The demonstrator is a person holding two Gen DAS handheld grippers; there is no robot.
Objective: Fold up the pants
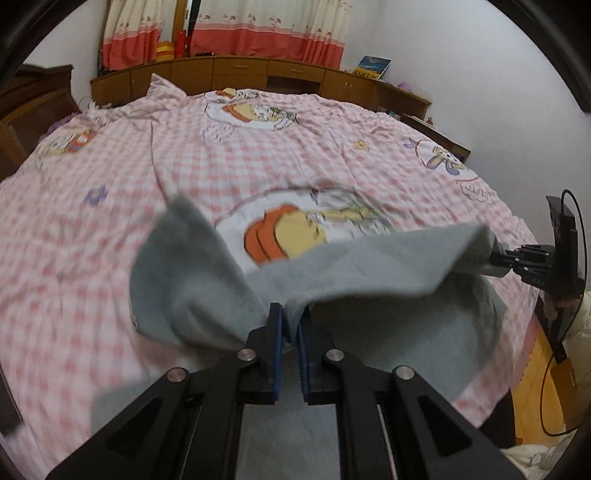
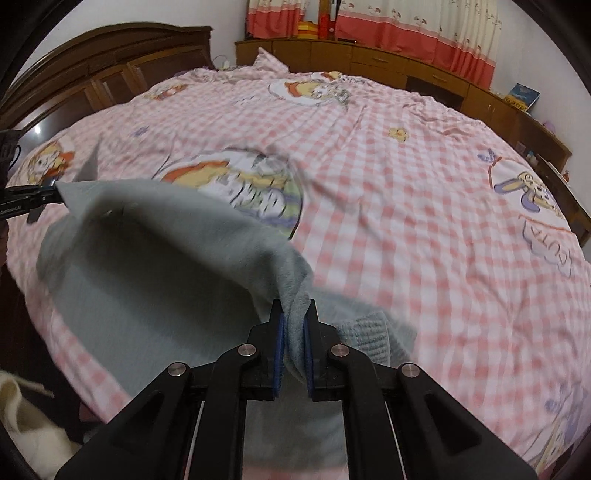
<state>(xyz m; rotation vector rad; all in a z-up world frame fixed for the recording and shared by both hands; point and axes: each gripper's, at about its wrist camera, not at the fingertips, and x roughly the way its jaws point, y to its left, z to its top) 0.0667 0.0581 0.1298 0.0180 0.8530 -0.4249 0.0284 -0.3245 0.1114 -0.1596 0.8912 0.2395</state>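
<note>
Grey fleece pants (image 1: 388, 291) hang lifted over the pink checked bed cover (image 1: 258, 162). My left gripper (image 1: 291, 314) is shut on a pinched edge of the pants, blue pads pressing the cloth. In the same view the right gripper (image 1: 495, 258) holds the far corner at the right edge. In the right wrist view the pants (image 2: 159, 266) sag between both grips. My right gripper (image 2: 293, 310) is shut on a bunched fold near a ribbed band (image 2: 373, 336). The left gripper (image 2: 55, 194) grips the other corner at the far left.
Wooden cabinets (image 1: 280, 72) and pink curtains (image 1: 258, 29) line the far wall. A dark wooden headboard (image 2: 99, 70) stands at the left in the right wrist view. A book (image 1: 373, 66) rests on the cabinet. A cable (image 1: 576, 295) loops by the right gripper. White cloth (image 2: 26, 417) lies low left.
</note>
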